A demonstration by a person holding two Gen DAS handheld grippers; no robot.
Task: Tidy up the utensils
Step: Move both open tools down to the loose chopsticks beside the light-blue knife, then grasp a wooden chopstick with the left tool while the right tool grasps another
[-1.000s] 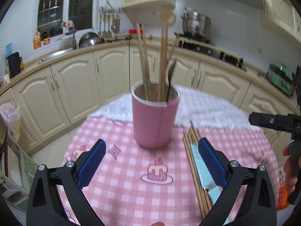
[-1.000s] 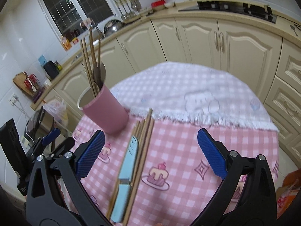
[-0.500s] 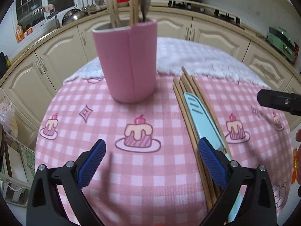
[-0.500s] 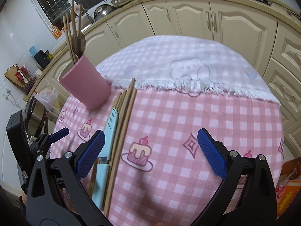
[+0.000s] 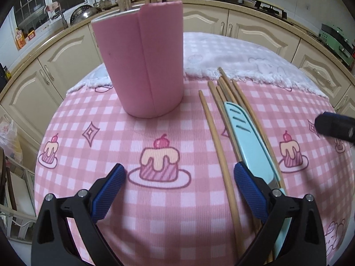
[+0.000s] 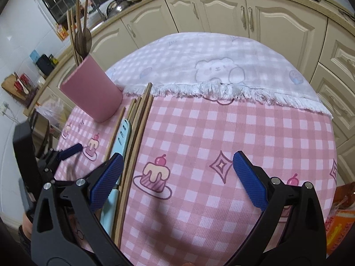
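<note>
A pink utensil cup (image 5: pixel 144 66) stands on the pink checked tablecloth (image 5: pixel 124 137), holding chopsticks and a dark spoon; it shows at the left in the right wrist view (image 6: pixel 93 93). Several wooden chopsticks (image 5: pixel 217 141) and a light blue knife (image 5: pixel 250 146) lie side by side to the cup's right, also seen in the right wrist view (image 6: pixel 121 141). My left gripper (image 5: pixel 179 186) is open and empty, low over the cloth, its right finger over the knife. My right gripper (image 6: pixel 175 177) is open and empty, its left finger beside the chopsticks (image 6: pixel 137 137).
A white fringed cloth (image 6: pixel 217 66) covers the table's far part. Cream kitchen cabinets (image 5: pixel 255 28) curve round behind, with a stove at the back right and a sink with hanging tools at the back left. The table edge falls off at the left and right.
Both grippers have moved down and closer to the table. The cup and the utensils look larger in both views. Both stay open and nothing was picked up.
</note>
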